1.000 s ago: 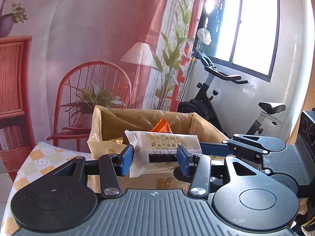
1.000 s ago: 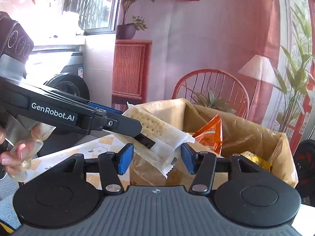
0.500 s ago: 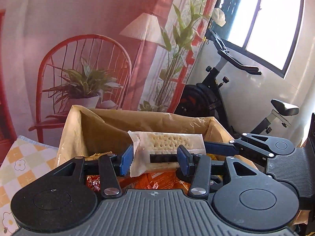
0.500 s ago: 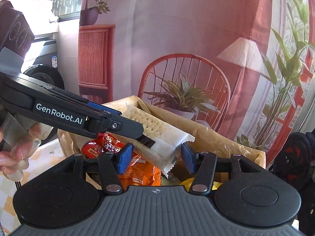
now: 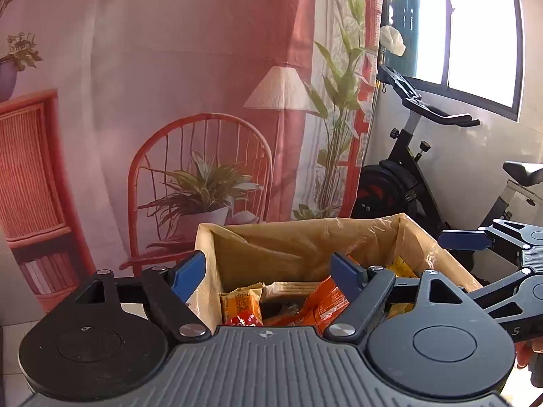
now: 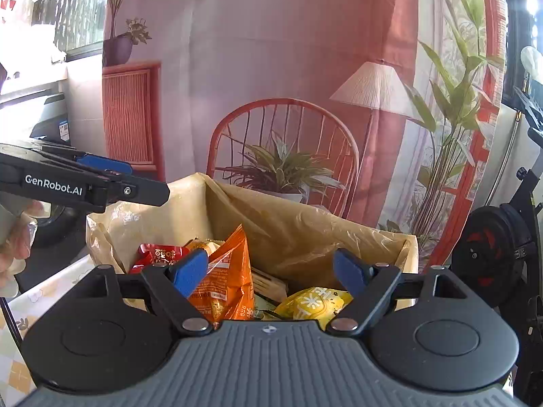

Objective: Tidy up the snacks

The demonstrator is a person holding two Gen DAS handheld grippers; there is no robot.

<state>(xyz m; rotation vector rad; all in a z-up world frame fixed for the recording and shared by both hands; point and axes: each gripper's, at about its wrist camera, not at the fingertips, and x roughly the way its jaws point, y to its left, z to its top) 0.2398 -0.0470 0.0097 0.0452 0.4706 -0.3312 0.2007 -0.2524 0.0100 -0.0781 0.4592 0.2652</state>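
Both the left tongs (image 5: pixel 268 271) and the right tongs (image 6: pixel 271 269) have just been opening and now stand apart with nothing between them. Below and just ahead, the cracker packet (image 5: pixel 292 286) lies in the lined box (image 5: pixel 305 237) among the other snacks (image 6: pixel 224 281), so this drop looks done. Whether more remains on the bench (image 6: pixel 20 308) I cannot tell. The box rims flank each pair; room is open above.

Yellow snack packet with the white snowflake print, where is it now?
Right wrist view: the yellow snack packet lies in the plastic-lined cardboard box, low and right of centre, just right of the orange snack bag.
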